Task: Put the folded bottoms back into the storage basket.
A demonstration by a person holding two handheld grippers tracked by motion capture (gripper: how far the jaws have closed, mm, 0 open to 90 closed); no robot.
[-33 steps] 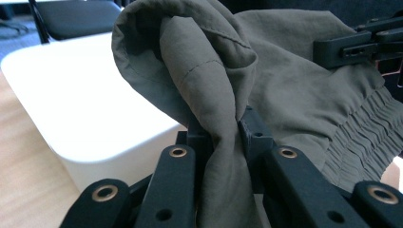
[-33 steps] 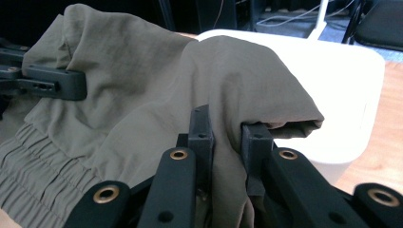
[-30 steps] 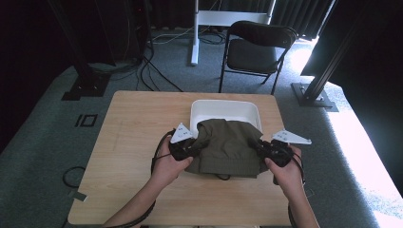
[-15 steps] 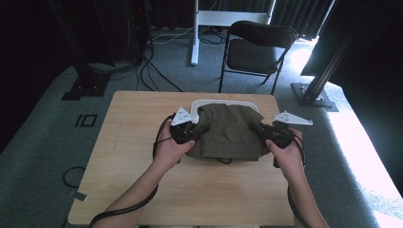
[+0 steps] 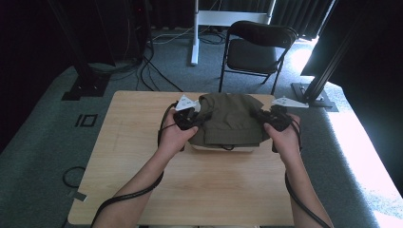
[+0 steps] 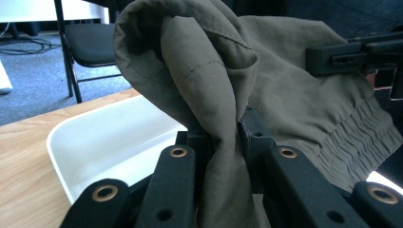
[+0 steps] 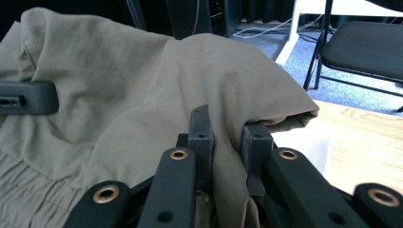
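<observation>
Above the white tray point(image 5: 223, 148) at the counter's point(image 5: 142, 156) twelve o'clock side, an olive garment point(image 5: 230, 123) is held: its nine o'clock edge clamped by the left claw point(image 5: 202, 118), its three o'clock edge by the right claw point(image 5: 259, 115).

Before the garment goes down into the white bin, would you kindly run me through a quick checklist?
1. Left tongs clamped on the olive garment: ok, cloth bunched between the jaws.
2. Right tongs clamped on it: ok, a fold pinched between the jaws.
3. Garment held over the white bin: ok.
4. Bin free of other items: cannot tell, the cloth hides most of it.
5. Hem clear of the bin's rim: cannot tell.
</observation>
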